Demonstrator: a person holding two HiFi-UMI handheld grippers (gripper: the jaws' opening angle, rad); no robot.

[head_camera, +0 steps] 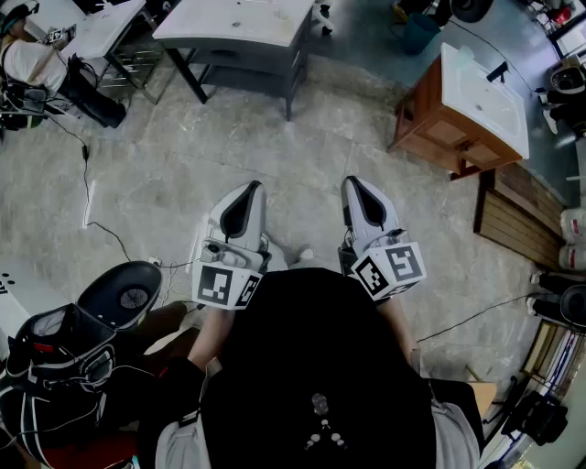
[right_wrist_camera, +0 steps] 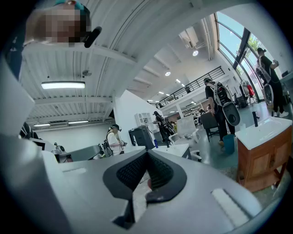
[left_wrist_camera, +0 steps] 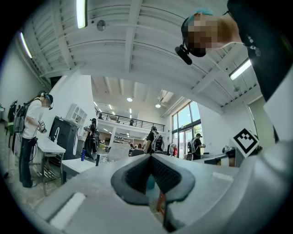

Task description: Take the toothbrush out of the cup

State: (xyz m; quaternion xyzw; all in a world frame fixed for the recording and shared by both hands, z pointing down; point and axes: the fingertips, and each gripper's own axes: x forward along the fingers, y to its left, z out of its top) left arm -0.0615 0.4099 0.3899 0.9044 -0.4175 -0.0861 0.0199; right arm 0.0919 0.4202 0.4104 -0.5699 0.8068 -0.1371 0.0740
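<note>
No toothbrush and no cup shows in any view. In the head view both grippers are held close to the person's body, above a bare concrete floor. My left gripper [head_camera: 249, 187] points away from the body with its jaws shut together and nothing between them. My right gripper [head_camera: 353, 181] sits beside it, also shut and empty. In the left gripper view the left gripper [left_wrist_camera: 150, 155] has its tips meeting, aimed across a large hall. In the right gripper view the right gripper [right_wrist_camera: 146, 151] has its pads closed on each other.
A grey table [head_camera: 233, 23] stands ahead. A wooden vanity with a white basin [head_camera: 467, 101] is at the upper right, a wooden pallet [head_camera: 517, 215] beside it. A black bag [head_camera: 55, 353] and a cable [head_camera: 87, 197] lie at the left. Several people stand in the hall.
</note>
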